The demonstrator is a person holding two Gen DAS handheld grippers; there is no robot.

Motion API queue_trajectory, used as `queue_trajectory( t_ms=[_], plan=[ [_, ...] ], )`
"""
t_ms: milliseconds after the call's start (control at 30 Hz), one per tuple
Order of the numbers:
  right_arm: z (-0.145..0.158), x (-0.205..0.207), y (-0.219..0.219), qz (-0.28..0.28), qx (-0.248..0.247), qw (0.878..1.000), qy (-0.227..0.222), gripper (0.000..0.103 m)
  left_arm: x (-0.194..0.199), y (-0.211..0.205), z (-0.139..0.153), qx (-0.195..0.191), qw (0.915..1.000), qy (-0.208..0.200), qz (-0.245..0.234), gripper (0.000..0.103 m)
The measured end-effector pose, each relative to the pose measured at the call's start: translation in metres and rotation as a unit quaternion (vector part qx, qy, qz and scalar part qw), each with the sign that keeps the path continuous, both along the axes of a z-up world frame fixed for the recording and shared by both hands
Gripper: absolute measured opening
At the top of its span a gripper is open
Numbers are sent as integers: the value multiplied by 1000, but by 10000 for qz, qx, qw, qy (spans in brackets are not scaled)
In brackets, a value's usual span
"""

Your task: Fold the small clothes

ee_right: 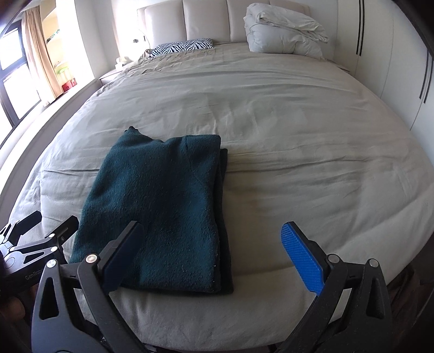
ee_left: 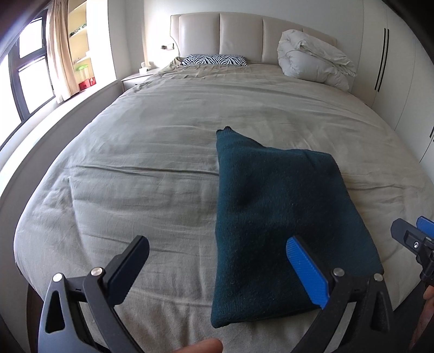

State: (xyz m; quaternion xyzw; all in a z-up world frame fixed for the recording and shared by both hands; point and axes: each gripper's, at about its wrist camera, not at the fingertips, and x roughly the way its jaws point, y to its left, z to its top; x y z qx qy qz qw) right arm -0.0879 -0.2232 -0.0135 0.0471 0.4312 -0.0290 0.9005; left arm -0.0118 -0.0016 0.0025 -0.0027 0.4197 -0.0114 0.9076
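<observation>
- Dark teal sweater [ee_right: 160, 211] lies folded into a long rectangle on the grey-beige bed sheet [ee_right: 298, 135], near the foot edge of the bed; one corner pokes out at its far end.
- Left gripper [ee_left: 217, 271]: jaws spread wide, nothing between them; blue pad [ee_left: 308, 271] hangs over the sweater's near right part, contact unclear.
- Right gripper [ee_right: 214, 260]: jaws spread wide, holding nothing, above the sweater's near right edge.
- Far end: zebra-print pillow [ee_right: 181, 46], bundled white duvet [ee_right: 282, 32], padded headboard [ee_right: 206, 19].
</observation>
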Motion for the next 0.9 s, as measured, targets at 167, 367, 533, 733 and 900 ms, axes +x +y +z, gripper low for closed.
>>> queue_trajectory(
  t_ms=[167,367,533,733,900],
  plan=[
    [-4,2,-2,-9,26,10000,53,103,0,1,-2,11,10000,2,-2,103],
    [-8,4,-1,-16,32,9999,102,103,1,1,-2,15,10000,8,-2,103],
    [-10,4,-1,-20,40,9999,122,103,1,2,-3,18,10000,13,0,103],
    [-11,4,-2,-17,45,9999,142,103,0,2,-4,27,10000,21,-3,103],
    [-11,4,-2,-16,51,9999,142,103,1,2,-3,24,10000,19,-8,103]
  ],
)
